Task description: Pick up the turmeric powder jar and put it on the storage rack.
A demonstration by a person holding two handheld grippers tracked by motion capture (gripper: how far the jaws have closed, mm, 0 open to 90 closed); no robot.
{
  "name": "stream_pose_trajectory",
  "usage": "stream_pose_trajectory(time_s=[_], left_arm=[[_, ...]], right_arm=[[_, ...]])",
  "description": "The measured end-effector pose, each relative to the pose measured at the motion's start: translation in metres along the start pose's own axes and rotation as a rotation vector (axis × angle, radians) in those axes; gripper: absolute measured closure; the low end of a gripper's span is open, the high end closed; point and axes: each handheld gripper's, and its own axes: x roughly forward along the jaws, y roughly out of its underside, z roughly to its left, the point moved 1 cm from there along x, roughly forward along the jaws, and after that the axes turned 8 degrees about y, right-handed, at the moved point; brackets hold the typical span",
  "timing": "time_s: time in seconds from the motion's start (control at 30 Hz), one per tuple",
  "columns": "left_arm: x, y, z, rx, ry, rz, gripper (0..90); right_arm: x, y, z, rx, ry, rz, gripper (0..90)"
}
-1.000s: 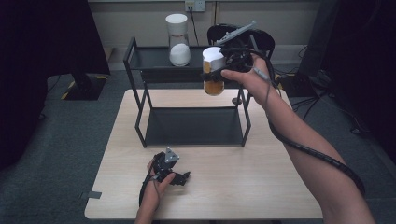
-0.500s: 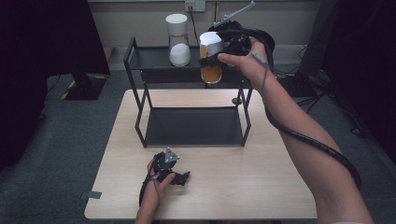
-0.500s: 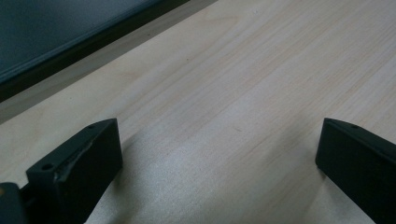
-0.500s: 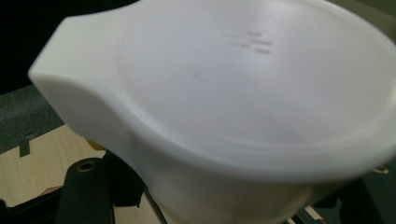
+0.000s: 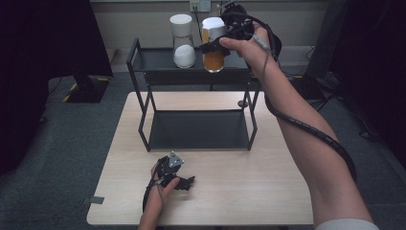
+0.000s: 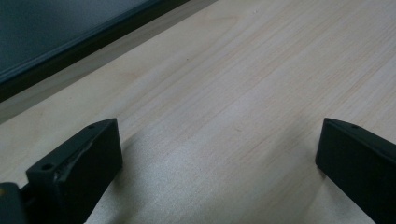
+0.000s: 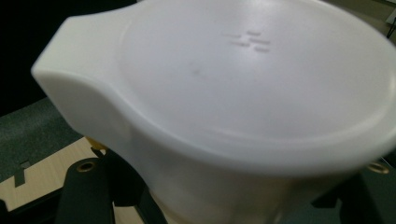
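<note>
Up top: right claw (image 5: 218, 42) clamps white-lidded jar (image 5: 213, 45), orange contents, above shelf (image 5: 158, 61); neighbour jar (image 5: 183, 40) part-filled white. Left claw (image 5: 184, 182) wide on tabletop (image 5: 249, 187).

Office or lab: grey carpet (image 5: 72, 139), wall socket (image 5: 200, 5) (cables trailing), plain table (image 5: 268, 191).

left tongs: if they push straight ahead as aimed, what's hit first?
Probably the black rack's bottom shelf edge; before that, bare table. The open left tongs hold nothing. Depth is uncertain.
</note>
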Motion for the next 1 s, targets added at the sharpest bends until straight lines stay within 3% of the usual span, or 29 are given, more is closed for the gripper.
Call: stream_pose_trajectory(time_s=[0.33,0.7,1.0], left_arm=[[0.000,0.000,0.000,0.000,0.000,-0.001,0.0],[0.000,0.000,0.000,0.000,0.001,-0.001,0.0],[0.000,0.000,0.000,0.000,0.001,-0.001,0.0]], right_arm=[[0.015,-0.008,-0.007,0.024,0.045,0.019,30.4],[0.029,0.000,-0.018,0.070,0.056,0.023,30.4],[0.031,0.006,-0.019,0.075,0.057,0.001,30.3]])
